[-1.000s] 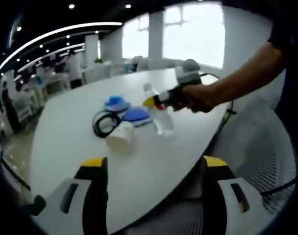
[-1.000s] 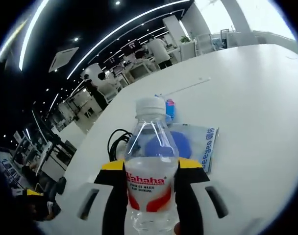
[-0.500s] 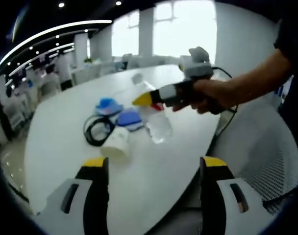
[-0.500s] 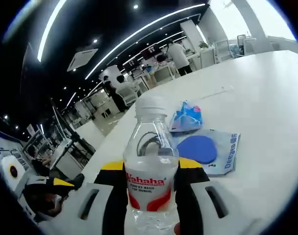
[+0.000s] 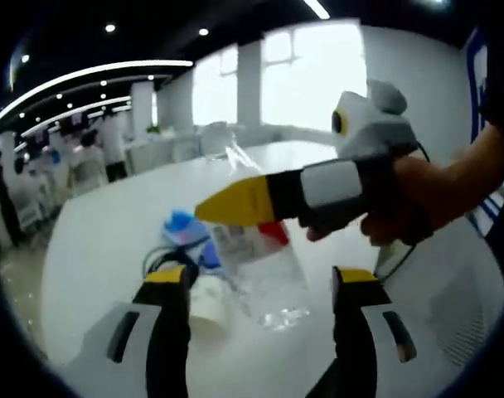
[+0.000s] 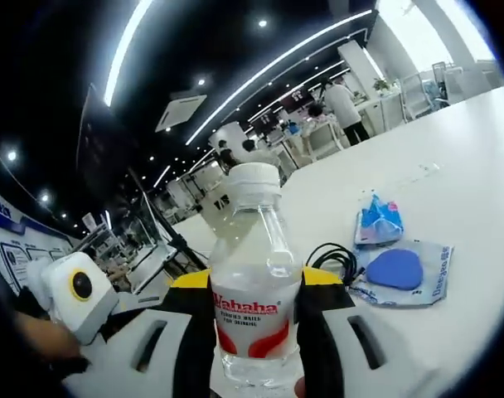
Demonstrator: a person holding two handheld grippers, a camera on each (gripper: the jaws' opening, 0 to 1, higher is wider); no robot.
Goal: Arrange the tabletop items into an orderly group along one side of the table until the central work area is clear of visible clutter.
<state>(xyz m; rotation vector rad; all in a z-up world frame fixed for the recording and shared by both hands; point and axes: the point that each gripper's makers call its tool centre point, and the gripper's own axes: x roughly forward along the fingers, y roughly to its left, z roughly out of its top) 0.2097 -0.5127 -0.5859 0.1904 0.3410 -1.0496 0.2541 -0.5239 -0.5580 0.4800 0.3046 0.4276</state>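
While the right tongs clamp the bottle above the desk, the left tongs stand apart, unloaded; next, set the bottle beside the cable.

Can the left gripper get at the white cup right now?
Probably not directly. The left gripper is open, but the water bottle held by the right gripper hangs across its path, partly covering the white cup.

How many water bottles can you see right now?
1. The water bottle is clamped in the right gripper, lifted above the table; in the left gripper view it hangs tilted. Others could be hidden behind it.
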